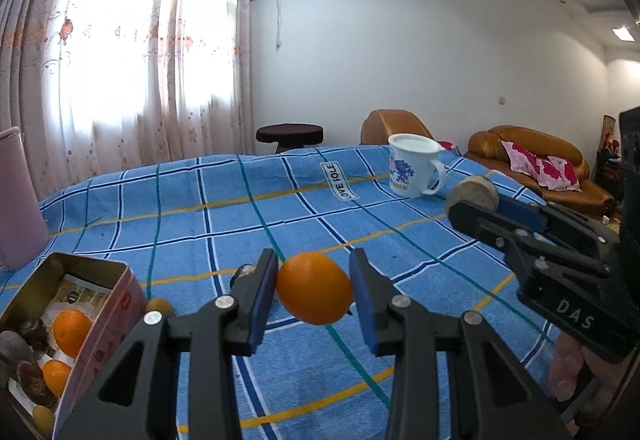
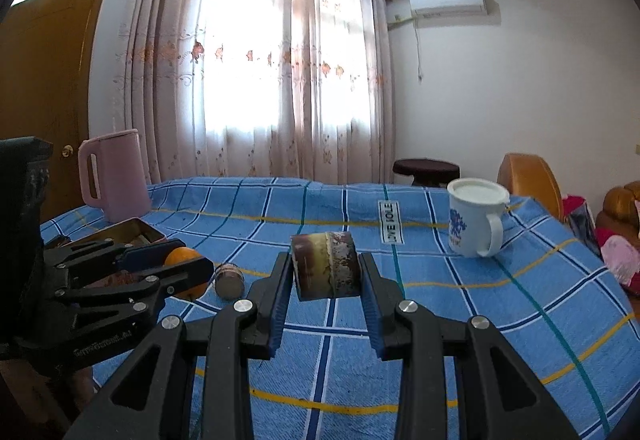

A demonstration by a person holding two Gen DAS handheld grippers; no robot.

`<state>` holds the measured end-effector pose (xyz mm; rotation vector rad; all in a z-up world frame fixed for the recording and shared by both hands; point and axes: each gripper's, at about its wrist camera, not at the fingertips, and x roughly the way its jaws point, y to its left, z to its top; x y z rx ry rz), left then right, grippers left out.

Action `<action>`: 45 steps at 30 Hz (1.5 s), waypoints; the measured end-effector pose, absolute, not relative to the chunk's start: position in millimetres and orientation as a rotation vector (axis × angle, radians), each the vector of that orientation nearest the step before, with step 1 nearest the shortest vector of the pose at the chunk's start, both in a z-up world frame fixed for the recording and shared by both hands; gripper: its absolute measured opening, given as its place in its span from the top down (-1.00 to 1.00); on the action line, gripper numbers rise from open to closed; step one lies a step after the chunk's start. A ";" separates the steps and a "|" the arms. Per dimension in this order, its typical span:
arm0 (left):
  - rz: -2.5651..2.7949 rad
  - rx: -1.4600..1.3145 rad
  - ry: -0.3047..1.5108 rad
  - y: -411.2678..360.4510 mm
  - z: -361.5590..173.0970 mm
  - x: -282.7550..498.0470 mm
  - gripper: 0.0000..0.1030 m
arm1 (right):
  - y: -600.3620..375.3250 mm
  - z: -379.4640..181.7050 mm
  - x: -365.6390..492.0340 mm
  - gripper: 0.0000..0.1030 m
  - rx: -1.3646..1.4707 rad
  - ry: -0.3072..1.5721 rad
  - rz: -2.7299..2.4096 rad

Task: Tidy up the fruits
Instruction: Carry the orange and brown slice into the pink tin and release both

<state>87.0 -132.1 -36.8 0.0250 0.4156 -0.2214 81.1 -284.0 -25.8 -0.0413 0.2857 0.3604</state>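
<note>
The left gripper (image 1: 314, 290) is clenched on an orange (image 1: 314, 288), its blue pads pressing both sides and the fruit lifted off the blue checked cloth (image 1: 224, 224). In the right wrist view the same gripper (image 2: 188, 266) shows at the left with the orange (image 2: 182, 256) between its fingers.

The right gripper (image 2: 325, 272) grasps a brown cylinder-shaped piece (image 2: 325, 270) with a rough, mottled skin, held on its side above the cloth; what fruit it is cannot be told. From the left wrist view the right gripper (image 1: 474, 200) reaches in from the right, the piece (image 1: 474, 192) at its tip, near the mug (image 1: 414, 168).

At the near left stands an open tin (image 1: 120, 304) holding two oranges (image 1: 71, 332) and some dark fruits. Just beside its right wall lies a small yellowish fruit (image 1: 159, 307) on the cloth. A small dark round piece (image 2: 229, 280) lies on the cloth between the two grippers.

A pink kettle (image 2: 114, 176) stands at the far left near the table edge, behind the tin (image 2: 136, 234). The mug (image 2: 474, 218) sits at the far right, close to the far edge. The middle of the cloth, from the label (image 1: 340, 180) to the near edge, is flat and open. Past the far edge are a stool (image 1: 289, 134) and a sofa (image 1: 532, 160).
</note>
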 end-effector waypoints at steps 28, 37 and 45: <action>-0.113 -0.043 0.418 -55.4 -27.2 76.4 0.25 | -199.3 -14.4 94.0 0.33 -0.109 0.316 0.505; -0.044 -0.087 0.416 -10.3 -22.3 72.4 0.25 | -148.2 -6.3 100.6 0.32 -0.153 0.317 0.603; 0.055 -0.116 0.432 43.2 -19.3 69.5 0.25 | -92.6 -11.7 106.4 0.32 -0.182 0.358 0.708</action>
